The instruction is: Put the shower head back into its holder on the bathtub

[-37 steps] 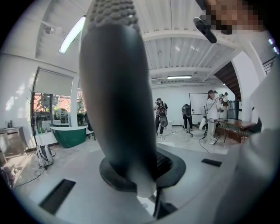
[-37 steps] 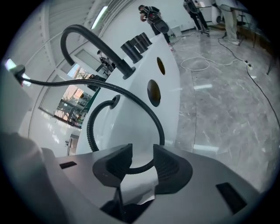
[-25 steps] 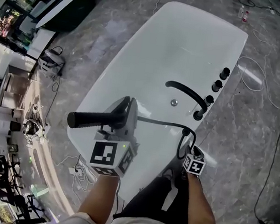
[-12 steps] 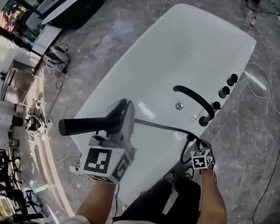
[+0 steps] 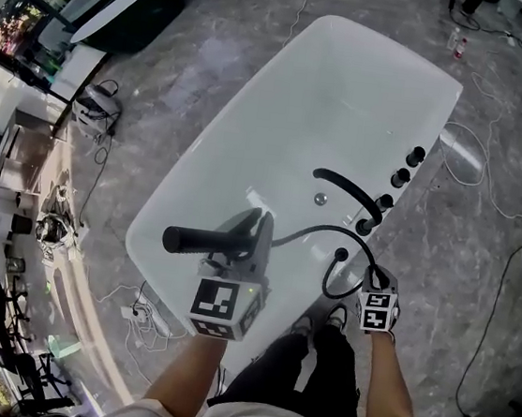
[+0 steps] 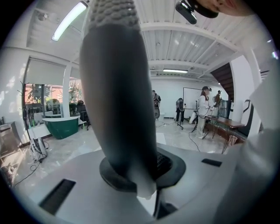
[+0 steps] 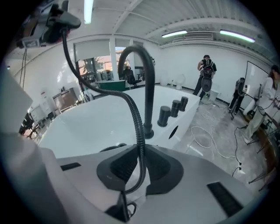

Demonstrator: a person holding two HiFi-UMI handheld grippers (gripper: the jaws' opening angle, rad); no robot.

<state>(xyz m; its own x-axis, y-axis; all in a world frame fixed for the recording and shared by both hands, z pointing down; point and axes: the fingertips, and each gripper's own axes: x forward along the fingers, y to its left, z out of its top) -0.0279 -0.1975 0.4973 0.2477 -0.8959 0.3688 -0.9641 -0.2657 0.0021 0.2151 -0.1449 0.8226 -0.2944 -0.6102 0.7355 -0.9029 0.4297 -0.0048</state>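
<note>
1. While the person stands at the near end of the white bathtub (image 5: 213, 140), the left gripper (image 5: 256, 235) is held over the near part of the tub. Its jaws are clamped narrowly on the black shower head (image 5: 205, 240).
2. In the left gripper view, the shower head (image 6: 116, 87) fills the space between the jaws of the left gripper (image 6: 140, 175) and reaches past the top edge. In the head view it lies roughly level, its free end pointing left, clear of the tub rim.
3. The ribbed hose (image 5: 320, 231) arcs rightward from the shower head, then loops down to a dark socket (image 5: 340, 254) on the rim.
4. The curved faucet (image 5: 344, 187) stands on the right rim, just beyond the socket.
5. The right gripper (image 5: 372, 278) is beside the rim's near right corner. Its jaws have just been closing, and its own view shows the pads of the right gripper (image 7: 140, 168) narrow on the hose (image 7: 135, 118).
6. Three black knobs (image 5: 400, 177) line the rim past the faucet (image 7: 148, 78).
</note>
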